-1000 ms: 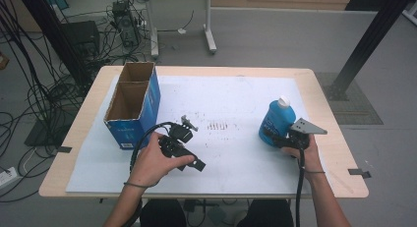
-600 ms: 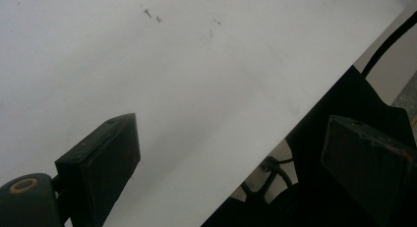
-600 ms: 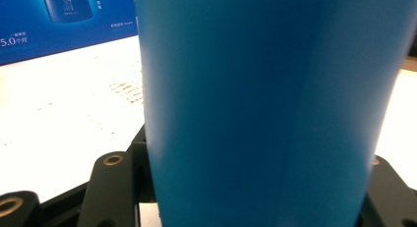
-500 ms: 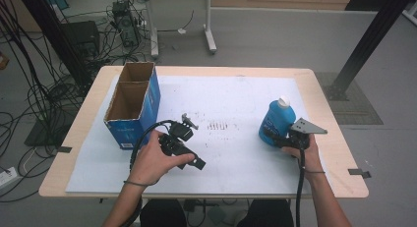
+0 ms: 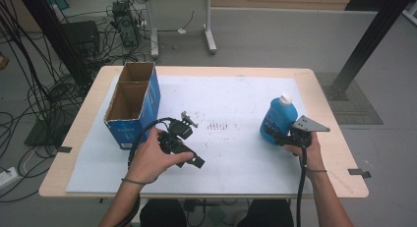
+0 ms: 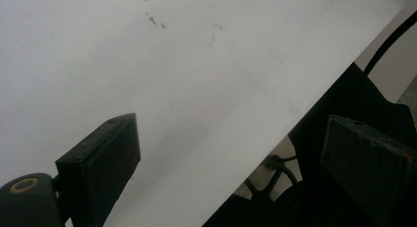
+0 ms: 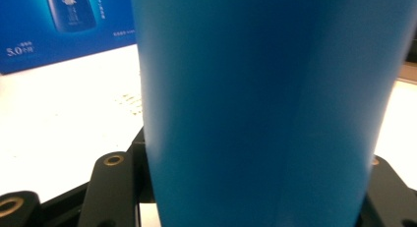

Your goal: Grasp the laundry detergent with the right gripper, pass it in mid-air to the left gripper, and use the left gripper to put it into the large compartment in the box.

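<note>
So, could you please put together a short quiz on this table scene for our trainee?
1. True or false: the right tool is shut on the blue bottle.
2. What colour is the bottle's cap?
3. Where does the open cardboard box stand? A) left side of the table B) right side C) on the floor

Key: 1 true; 2 white; 3 A
</note>
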A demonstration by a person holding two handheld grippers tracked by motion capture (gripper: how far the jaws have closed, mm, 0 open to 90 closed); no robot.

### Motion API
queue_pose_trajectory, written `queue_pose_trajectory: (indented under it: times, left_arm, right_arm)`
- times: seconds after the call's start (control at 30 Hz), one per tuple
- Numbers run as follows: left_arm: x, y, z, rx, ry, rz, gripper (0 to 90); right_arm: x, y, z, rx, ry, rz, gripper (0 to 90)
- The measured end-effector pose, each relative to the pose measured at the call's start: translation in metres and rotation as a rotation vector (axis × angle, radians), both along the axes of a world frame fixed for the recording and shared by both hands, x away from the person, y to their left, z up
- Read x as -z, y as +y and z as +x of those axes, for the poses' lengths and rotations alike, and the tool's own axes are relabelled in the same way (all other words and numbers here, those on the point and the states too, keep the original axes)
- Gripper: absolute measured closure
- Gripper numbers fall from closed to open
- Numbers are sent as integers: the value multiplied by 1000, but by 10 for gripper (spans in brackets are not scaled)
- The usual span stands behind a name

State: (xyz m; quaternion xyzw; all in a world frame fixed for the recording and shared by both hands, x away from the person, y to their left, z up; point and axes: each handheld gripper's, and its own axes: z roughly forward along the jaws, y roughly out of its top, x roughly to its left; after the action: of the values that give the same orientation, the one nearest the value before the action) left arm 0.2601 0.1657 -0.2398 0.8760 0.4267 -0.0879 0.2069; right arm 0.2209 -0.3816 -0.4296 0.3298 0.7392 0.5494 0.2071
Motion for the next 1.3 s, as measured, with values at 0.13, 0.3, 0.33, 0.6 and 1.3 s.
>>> queue_pose_trajectory:
  times: [0.13,0.3,0.33,0.6,1.3]
  left_arm:
    - [-9,0,1,9,-12,5,81]
    - [-24,-2,1,23,-32,26,80]
    - [-24,-2,1,23,-32,26,80]
    - [-42,-6,1,46,-59,60,80]
    - [-85,-12,7,130,-102,130,79]
  right_arm:
    - [-10,-1,0,-6,4,7,418]
    - [-18,-2,-1,-16,6,19,418]
    - [-18,-2,-1,-16,6,19,418]
    - [-34,-1,-1,-54,9,31,418]
    - [-55,4,9,-220,31,47,417]
